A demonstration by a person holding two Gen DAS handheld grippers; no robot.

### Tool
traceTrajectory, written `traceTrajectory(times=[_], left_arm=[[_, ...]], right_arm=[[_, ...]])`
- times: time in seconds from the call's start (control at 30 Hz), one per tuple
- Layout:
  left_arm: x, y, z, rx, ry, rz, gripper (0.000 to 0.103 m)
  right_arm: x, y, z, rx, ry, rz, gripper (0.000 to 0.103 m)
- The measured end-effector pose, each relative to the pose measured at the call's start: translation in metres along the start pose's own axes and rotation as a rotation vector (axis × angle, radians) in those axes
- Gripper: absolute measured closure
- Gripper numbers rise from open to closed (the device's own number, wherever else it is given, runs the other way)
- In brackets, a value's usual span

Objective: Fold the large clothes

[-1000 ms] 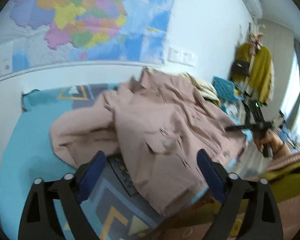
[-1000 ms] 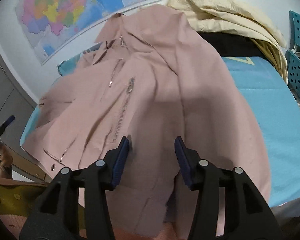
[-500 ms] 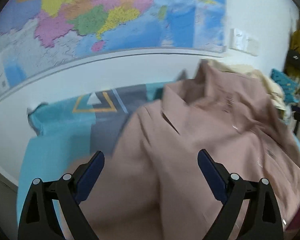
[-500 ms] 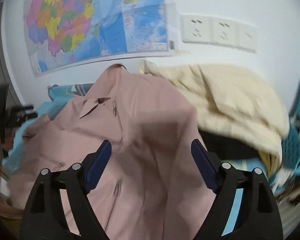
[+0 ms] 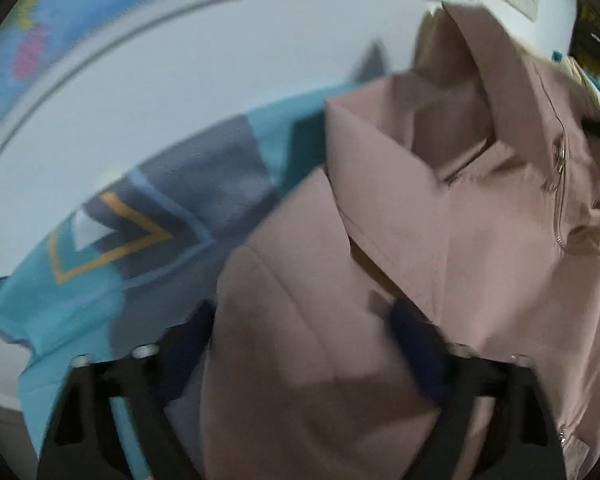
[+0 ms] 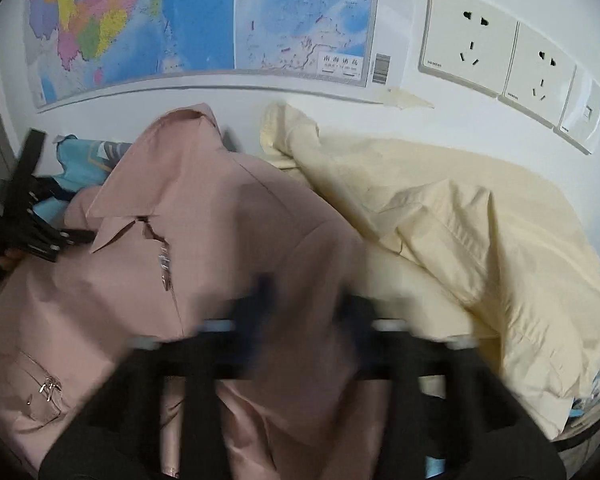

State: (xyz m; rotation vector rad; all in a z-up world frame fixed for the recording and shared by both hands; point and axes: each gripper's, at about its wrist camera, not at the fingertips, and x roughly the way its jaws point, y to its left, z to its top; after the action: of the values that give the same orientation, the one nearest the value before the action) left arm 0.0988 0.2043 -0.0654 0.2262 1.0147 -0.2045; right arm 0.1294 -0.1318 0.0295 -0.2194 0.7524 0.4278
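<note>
Our left tool [image 5: 300,336] and right tool [image 6: 304,304] have just been closing, pink fabric between both jaws, whether gripped we cannot tell. The dusty-pink zippered cotton jacket [image 6: 204,240] sprawls on the blue patterned bed sheet [image 5: 100,280]; we should pinch single shoulder layers and lift evenly.

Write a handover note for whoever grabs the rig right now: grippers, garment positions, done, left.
Left gripper: jaws have just been closing around the pink jacket shoulder; fabric between them, grip not confirmed.
Right gripper: jaws have just been closing on the jacket's other shoulder; blurred, grip unclear.
Jacket lies spread, front up, collar toward the wall, on the blue patterned sheet. Cream garment is heaped beside it, untouched.
Done: both grippers at the shoulders. Left: confirm both grips, then every fold; no fold shows yet.
</note>
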Motion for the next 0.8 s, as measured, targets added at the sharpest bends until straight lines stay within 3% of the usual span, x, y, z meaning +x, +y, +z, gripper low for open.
traceTrajectory(times=[0.07, 0.13, 0.2, 0.27, 0.4, 0.5, 0.6, 0.8], left_arm=[[0.001, 0.000, 0.000, -0.012, -0.017, 0.012, 0.067], [-0.010, 0.002, 0.001, -0.032, -0.069, 0.009, 0.073], [-0.022, 0.002, 0.003, -0.056, -0.118, 0.044, 0.062], [-0.029, -0.004, 0.002, -0.050, -0.136, 0.106, 0.060], [-0.045, -0.021, 0.000, -0.023, -0.182, 0.103, 0.044], [-0.063, -0.039, -0.005, -0.012, -0.222, 0.082, 0.036], [-0.078, -0.055, -0.013, 0.006, -0.266, 0.040, 0.035], [-0.085, -0.088, -0.024, 0.044, -0.262, -0.024, 0.028]], right_arm=[[-0.016, -0.009, 0.006, 0.048, -0.057, 0.043, 0.095], [-0.035, -0.018, 0.009, 0.082, -0.146, 0.014, 0.095], [-0.034, -0.035, 0.006, 0.156, -0.158, -0.021, 0.094], [-0.014, -0.052, -0.002, 0.231, -0.060, 0.004, 0.088], [-0.030, -0.063, -0.015, 0.277, -0.096, 0.018, 0.040], [-0.071, -0.064, -0.038, 0.284, -0.148, 0.026, 0.023], [-0.094, -0.061, -0.072, 0.252, -0.093, 0.031, 0.018], [-0.116, -0.053, -0.171, 0.250, 0.126, -0.015, 0.017]])
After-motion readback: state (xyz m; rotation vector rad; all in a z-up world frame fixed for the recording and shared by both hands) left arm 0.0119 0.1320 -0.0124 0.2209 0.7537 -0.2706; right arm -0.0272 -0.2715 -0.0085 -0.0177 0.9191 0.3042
